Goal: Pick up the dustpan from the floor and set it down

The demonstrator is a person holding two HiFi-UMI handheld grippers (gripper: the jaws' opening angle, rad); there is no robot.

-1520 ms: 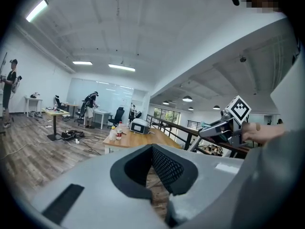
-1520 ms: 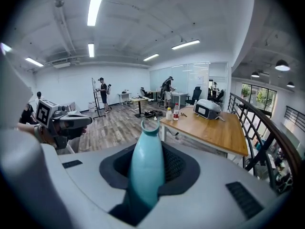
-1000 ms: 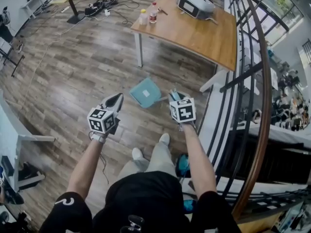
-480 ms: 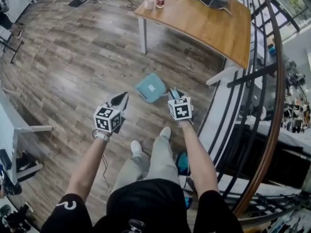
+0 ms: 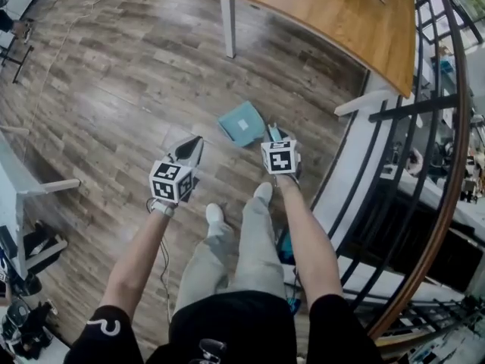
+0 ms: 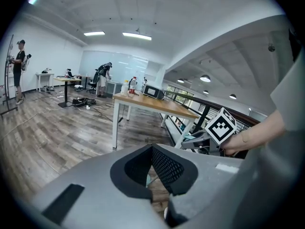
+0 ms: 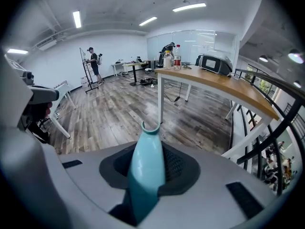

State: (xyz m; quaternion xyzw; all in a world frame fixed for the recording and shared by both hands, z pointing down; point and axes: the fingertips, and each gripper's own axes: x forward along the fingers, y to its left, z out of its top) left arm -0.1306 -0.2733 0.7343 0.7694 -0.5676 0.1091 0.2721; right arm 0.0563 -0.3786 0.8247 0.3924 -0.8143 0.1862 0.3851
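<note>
A pale teal plastic dustpan (image 5: 241,123) is on the table's near side, out past its white front leg, over the grey-brown plank floor (image 5: 114,89). Its flat scoop points toward the long wooden table with white legs (image 5: 333,21). Whether the scoop touches the boards cannot be told.

The dustpan's rounded teal handle (image 7: 147,166) runs back from the scoop, away from the table, into the right gripper (image 5: 277,135). That gripper's view shows the black pads clenched on the handle from both sides. The handle's hooked end pokes out beyond the pads toward the table leg.

The left gripper (image 5: 191,147) hangs farther from the table than the scoop, well apart from the dustpan and off to its side. Its two pads meet at the tips and grasp nothing. Only floor and a sliver of teal show through the gap behind them.
</note>
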